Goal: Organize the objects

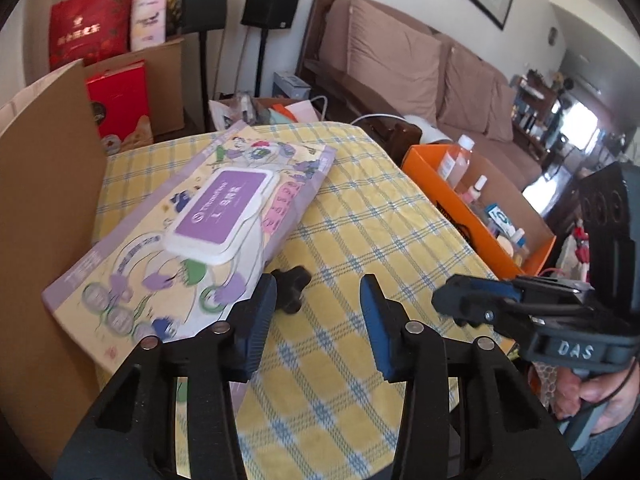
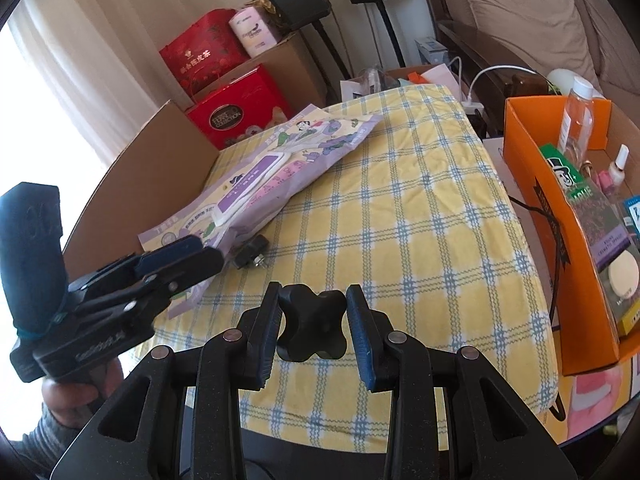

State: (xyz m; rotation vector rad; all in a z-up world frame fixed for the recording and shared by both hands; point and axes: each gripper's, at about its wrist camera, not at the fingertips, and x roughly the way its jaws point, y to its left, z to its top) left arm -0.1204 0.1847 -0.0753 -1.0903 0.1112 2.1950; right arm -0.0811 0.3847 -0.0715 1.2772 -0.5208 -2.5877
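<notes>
The right gripper (image 2: 312, 322) had its blue pads closed on a black knob (image 2: 313, 322), pinching it by two opposite lobes and holding it above the near edge of the checked cloth (image 2: 420, 220). The left gripper (image 1: 318, 320) stood wide open and empty, low over the cloth, with a second knob (image 1: 291, 285) lying just beyond its left fingertip, beside the corner of the wipes pack (image 1: 200, 232).

The pack lay slantwise along the left of the table, against a cardboard wall (image 1: 44, 184). An orange box (image 2: 560, 208) of bottles and small cartons stood off the table's right side.

The step looked like carrying the held knob to a bin, probably the orange box. Doing it well would mean keeping the pinch firm, since the rounded lobes could twist out, lifting clear of the box rim before lowering, and releasing only once inside.
</notes>
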